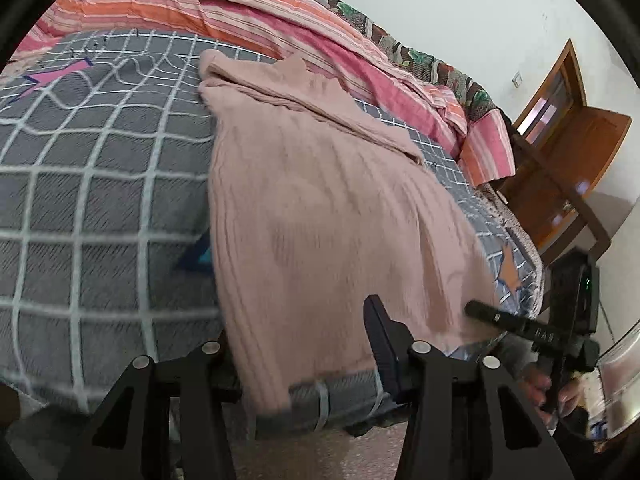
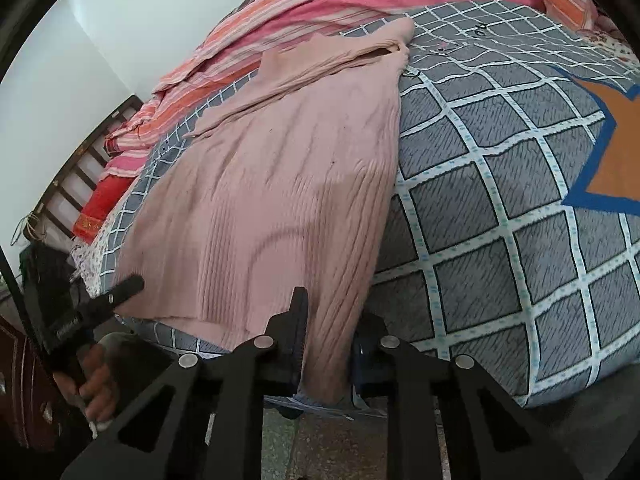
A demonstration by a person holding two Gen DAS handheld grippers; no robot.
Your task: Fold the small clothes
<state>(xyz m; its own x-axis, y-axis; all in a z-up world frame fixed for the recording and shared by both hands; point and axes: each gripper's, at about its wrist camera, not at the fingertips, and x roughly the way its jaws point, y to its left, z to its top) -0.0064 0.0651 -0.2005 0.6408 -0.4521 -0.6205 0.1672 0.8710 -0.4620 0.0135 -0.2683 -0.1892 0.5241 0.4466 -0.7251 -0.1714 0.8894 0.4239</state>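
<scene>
A pink ribbed knit top (image 1: 320, 200) lies spread on the grey checked bed cover (image 1: 100, 200), hem toward me, one sleeve folded across its upper part. My left gripper (image 1: 304, 344) sits at the hem's left corner; the cloth drapes between its jaws, which stand apart. My right gripper (image 2: 332, 340) sits at the other hem corner of the top (image 2: 280, 184), cloth between its jaws, which stand fairly close together. Each view also shows the other gripper: the right one in the left wrist view (image 1: 480, 310) and the left one in the right wrist view (image 2: 128, 284).
A pink and orange striped quilt (image 1: 280, 20) is bunched along the far side of the bed. A wooden door (image 1: 560, 128) stands to the right. A wooden headboard (image 2: 80, 160) and a red pillow (image 2: 104, 204) are at the bed's end. Tiled floor lies below the bed edge.
</scene>
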